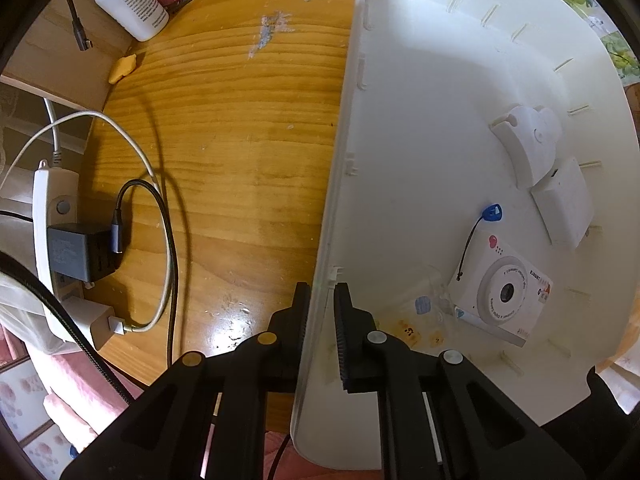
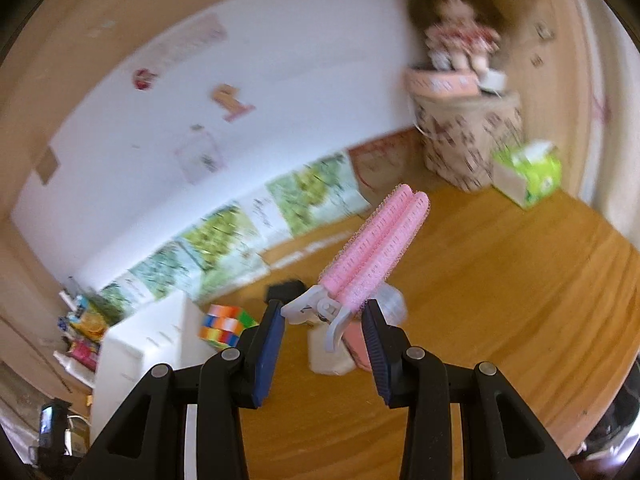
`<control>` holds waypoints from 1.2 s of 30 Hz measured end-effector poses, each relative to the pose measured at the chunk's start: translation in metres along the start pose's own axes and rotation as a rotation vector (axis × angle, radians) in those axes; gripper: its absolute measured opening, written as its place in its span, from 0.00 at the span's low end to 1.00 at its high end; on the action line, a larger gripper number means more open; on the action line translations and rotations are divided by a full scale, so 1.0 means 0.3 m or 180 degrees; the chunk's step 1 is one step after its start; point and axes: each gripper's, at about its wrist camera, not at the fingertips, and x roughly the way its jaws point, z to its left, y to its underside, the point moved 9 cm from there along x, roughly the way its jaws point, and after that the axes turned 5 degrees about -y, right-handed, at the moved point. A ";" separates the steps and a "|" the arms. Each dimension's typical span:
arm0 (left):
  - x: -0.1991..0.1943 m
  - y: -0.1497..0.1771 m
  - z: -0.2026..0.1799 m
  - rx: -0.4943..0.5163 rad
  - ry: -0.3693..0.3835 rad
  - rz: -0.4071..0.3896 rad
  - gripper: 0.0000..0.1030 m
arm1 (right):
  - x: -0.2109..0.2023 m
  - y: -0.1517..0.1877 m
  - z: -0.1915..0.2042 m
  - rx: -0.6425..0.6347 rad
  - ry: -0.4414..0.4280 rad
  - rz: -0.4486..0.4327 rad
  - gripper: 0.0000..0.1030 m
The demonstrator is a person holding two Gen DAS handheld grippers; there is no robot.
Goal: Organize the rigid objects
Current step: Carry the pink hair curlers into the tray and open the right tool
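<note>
We are carrying a pink hair-roller clip (image 2: 372,256) in the right gripper (image 2: 325,330), centre of the right wrist view; the jaws are standing wide, and only its grey handle reaches between them, so we cannot tell whether they are truly pinching it. Our left gripper (image 1: 322,300) is clamping the rim of the white bin (image 1: 400,140), one finger inside and one outside, right half of the left view. Already lying inside are a toy camera (image 1: 502,290) and two white pieces (image 1: 528,140). We are judging the task partly done: a colour cube (image 2: 226,326) and a pink-and-white item (image 2: 336,356) are waiting on the wooden table (image 2: 500,280).
</note>
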 end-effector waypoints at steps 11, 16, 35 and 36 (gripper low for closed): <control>-0.007 0.003 -0.010 0.0001 -0.0010 -0.0009 0.12 | -0.036 -0.034 0.273 -0.0513 -0.0585 -0.0010 0.39; -0.007 0.003 -0.010 0.0000 -0.0010 -0.0008 0.12 | -0.029 -0.006 0.415 -0.0774 -0.0912 0.0094 0.39; -0.005 0.003 -0.009 -0.0002 -0.0003 -0.0010 0.12 | 0.005 0.334 0.853 -0.1633 -0.1952 0.0997 0.39; -0.005 0.003 -0.009 -0.0002 -0.0002 -0.0010 0.12 | 0.004 0.353 0.866 -0.1656 -0.1998 0.1056 0.39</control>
